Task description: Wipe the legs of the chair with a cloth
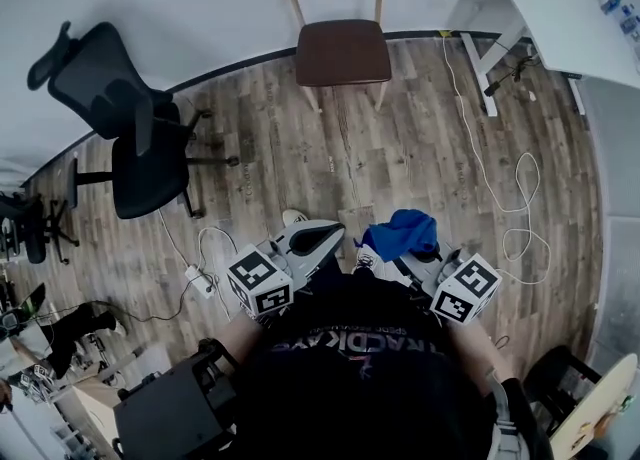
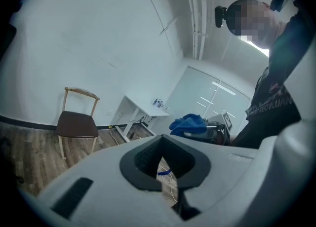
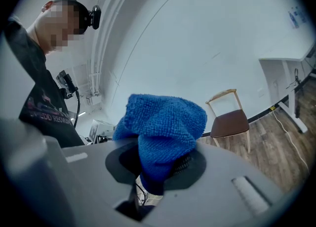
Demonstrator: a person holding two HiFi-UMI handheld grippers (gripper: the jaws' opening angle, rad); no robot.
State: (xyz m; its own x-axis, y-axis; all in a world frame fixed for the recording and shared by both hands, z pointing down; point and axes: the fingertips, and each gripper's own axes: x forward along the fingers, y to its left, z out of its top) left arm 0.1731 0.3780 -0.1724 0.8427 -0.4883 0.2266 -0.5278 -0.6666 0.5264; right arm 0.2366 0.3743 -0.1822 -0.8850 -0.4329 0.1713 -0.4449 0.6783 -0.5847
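Note:
A wooden chair (image 1: 342, 48) with a brown seat stands against the far wall, well away from both grippers; its thin pale legs show below the seat. It also appears small in the left gripper view as the chair (image 2: 76, 122) and in the right gripper view as the chair (image 3: 231, 120). My right gripper (image 1: 405, 248) is shut on a bunched blue cloth (image 1: 402, 231), which fills the jaws as the cloth (image 3: 163, 127). My left gripper (image 1: 318, 238) is held close to my body, jaws together with nothing between them. Both point toward the chair.
A black office chair (image 1: 130, 138) stands at the left on the wood floor. A white desk (image 1: 560, 8) fills the back right corner, with a white cable (image 1: 515, 198) looping over the floor below it. A power strip (image 1: 198, 278) lies near my left side.

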